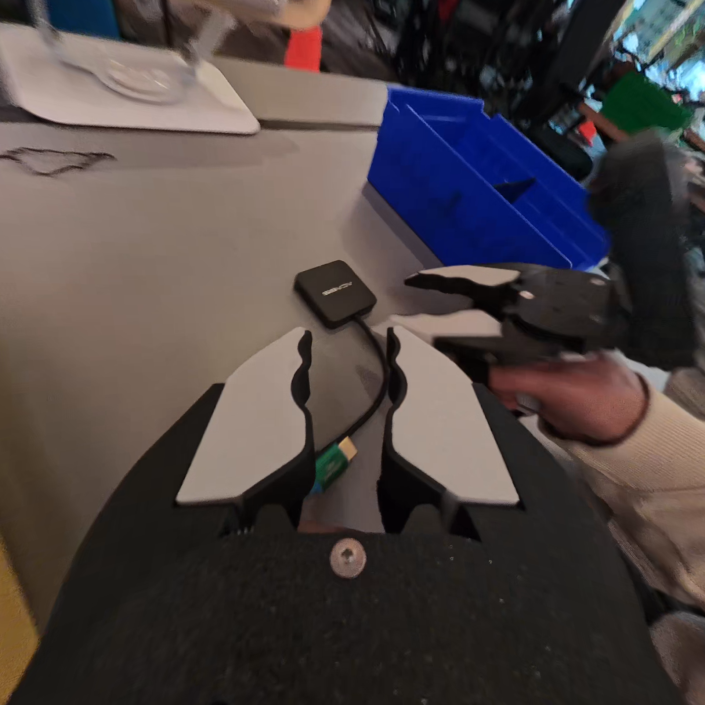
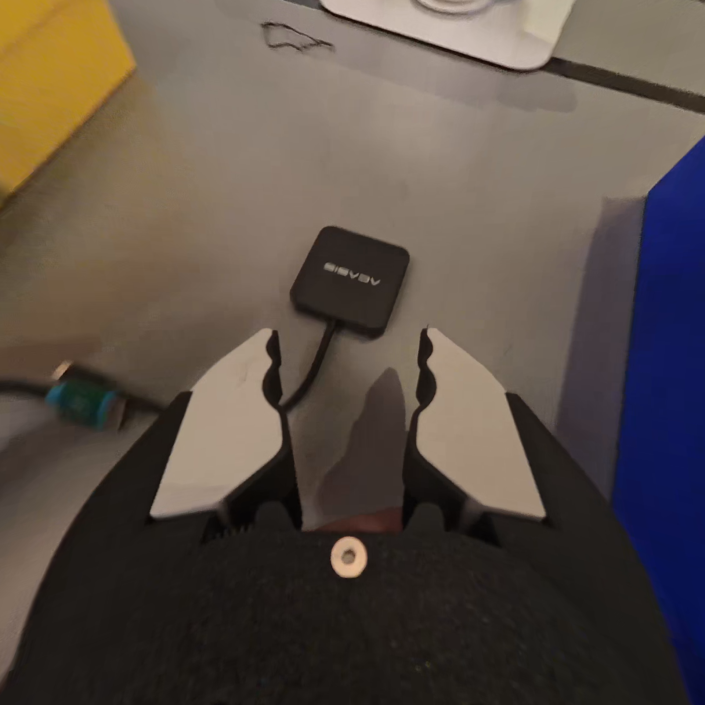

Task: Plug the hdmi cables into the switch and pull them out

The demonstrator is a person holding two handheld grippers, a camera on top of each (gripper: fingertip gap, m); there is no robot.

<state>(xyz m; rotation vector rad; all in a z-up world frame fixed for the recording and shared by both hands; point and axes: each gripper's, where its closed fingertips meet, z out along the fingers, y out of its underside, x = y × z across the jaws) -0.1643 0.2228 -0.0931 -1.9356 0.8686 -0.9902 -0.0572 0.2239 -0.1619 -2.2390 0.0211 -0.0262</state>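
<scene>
A small black square HDMI switch point(image 1: 335, 293) lies on the grey table, with its own black cable point(image 1: 375, 375) curving back to a green plug with a gold tip point(image 1: 333, 466). My left gripper point(image 1: 348, 335) is open and empty, above that cable and plug. My right gripper point(image 2: 348, 335) is open and empty, just short of the switch point(image 2: 350, 281); it also shows in the left wrist view point(image 1: 404, 299), to the right of the switch. In the right wrist view the green plug point(image 2: 82, 400) lies at the left, blurred.
A blue plastic bin point(image 1: 480, 183) stands right of the switch, its wall point(image 2: 671, 343) close to my right gripper. A white stand base point(image 1: 126, 95) sits at the back left. A yellow box point(image 2: 53, 84) is at the left. A thin black wire loop point(image 2: 293, 38) lies behind. My right gripper's tips are some 5 cm from the switch point(image 2: 350, 281). Seen from the left wrist view point(image 1: 339, 289) as well.
</scene>
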